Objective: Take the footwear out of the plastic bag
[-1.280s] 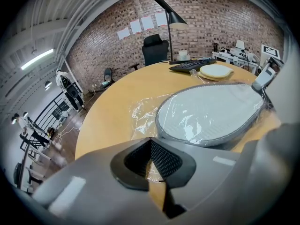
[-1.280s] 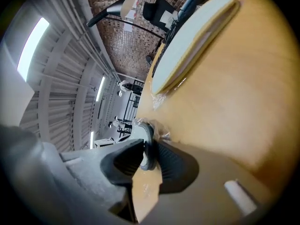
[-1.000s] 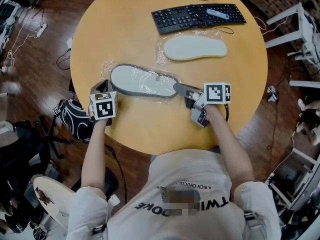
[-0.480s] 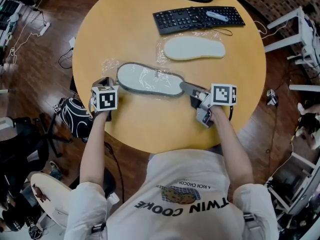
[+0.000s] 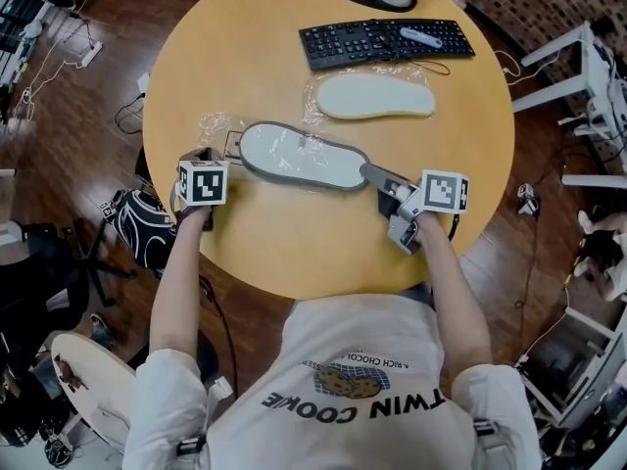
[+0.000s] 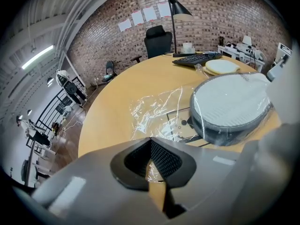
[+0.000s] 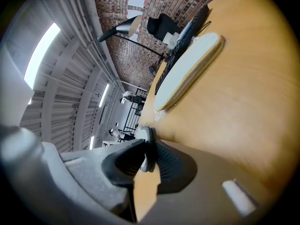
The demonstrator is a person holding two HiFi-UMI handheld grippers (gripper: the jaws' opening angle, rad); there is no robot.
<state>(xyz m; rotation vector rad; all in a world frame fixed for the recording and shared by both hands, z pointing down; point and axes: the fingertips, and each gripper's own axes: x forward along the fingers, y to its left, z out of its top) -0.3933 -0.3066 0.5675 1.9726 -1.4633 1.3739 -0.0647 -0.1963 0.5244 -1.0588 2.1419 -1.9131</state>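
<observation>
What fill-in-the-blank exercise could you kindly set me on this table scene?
The left hand-held gripper is shut on a clear ____.
The right hand-held gripper is shut on the grey-edged ____.
The white slipper lies beside the black ____.
Missing words: plastic bag; slipper; keyboard.
Note: the right hand-held gripper's jaws have just closed slightly further on the slipper.
</observation>
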